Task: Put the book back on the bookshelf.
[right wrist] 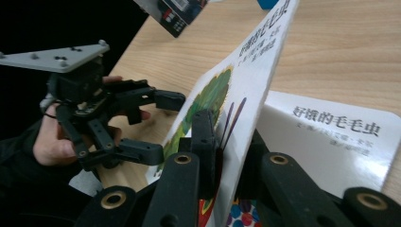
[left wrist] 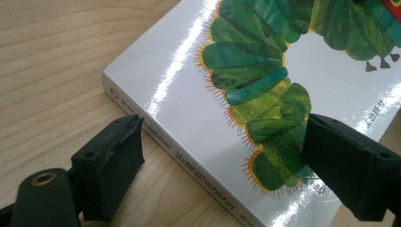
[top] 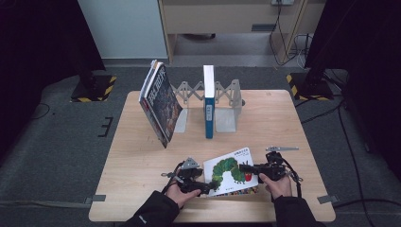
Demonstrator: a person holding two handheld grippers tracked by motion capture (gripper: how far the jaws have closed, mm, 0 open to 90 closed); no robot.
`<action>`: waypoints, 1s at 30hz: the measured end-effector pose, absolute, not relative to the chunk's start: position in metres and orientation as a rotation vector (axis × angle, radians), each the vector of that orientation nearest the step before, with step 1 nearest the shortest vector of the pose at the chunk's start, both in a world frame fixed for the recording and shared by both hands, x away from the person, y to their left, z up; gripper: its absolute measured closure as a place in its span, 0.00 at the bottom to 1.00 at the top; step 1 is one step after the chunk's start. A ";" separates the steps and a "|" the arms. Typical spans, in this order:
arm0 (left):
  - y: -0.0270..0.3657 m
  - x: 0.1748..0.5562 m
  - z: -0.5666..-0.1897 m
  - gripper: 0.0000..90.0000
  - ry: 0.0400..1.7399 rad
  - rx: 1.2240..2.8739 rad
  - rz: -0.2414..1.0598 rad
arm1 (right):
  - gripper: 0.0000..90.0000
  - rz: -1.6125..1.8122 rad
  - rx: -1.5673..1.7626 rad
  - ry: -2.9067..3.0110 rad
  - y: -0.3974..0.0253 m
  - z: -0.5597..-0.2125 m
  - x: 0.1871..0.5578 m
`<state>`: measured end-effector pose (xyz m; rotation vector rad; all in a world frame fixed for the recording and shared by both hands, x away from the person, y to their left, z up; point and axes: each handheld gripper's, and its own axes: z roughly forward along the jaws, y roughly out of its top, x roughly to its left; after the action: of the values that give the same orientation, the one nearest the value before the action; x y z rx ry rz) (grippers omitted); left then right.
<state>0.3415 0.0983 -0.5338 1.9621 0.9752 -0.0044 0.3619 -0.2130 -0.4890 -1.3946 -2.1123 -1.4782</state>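
A white picture book with a green caterpillar (top: pixel 230 173) lies at the table's front, between my two grippers. My right gripper (top: pixel 244 167) is shut on the front cover (right wrist: pixel 257 61) at the book's right edge. The cover is lifted steeply, and the white title page (right wrist: pixel 331 142) shows beneath it. My left gripper (top: pixel 207 186) is open at the book's left side. In the left gripper view its jaws (left wrist: pixel 227 165) straddle the spine corner of the book (left wrist: pixel 265 56), one beside the spine over the table and one over the cover. The left gripper (right wrist: pixel 158 127) also appears open beyond the lifted cover.
A grey accordion bookend rack (top: pixel 227 111) stands at the back of the wooden table (top: pixel 132 161). Dark books (top: pixel 160 101) lean against its left part. A blue-spined book (top: pixel 208 101) stands upright in the middle. Bare table lies between the rack and the picture book.
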 end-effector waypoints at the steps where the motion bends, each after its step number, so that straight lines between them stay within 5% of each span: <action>1: 0.098 0.342 -0.534 0.13 0.974 1.959 -0.012 | 0.92 -1.487 -1.389 -2.115 -0.213 -0.488 0.362; 17: 0.093 0.341 -0.538 0.08 0.928 1.932 -0.077 | 0.92 -1.606 -1.328 -2.119 -0.219 -0.482 0.358; 30: 0.093 0.341 -0.539 0.08 0.924 1.934 -0.066 | 0.58 -1.386 -1.444 -2.445 -0.202 -0.493 0.360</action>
<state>0.3411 0.0931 -0.5387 1.9342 0.9241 -0.0657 0.3600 -0.2021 -0.4933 -1.4437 -2.4452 -1.3860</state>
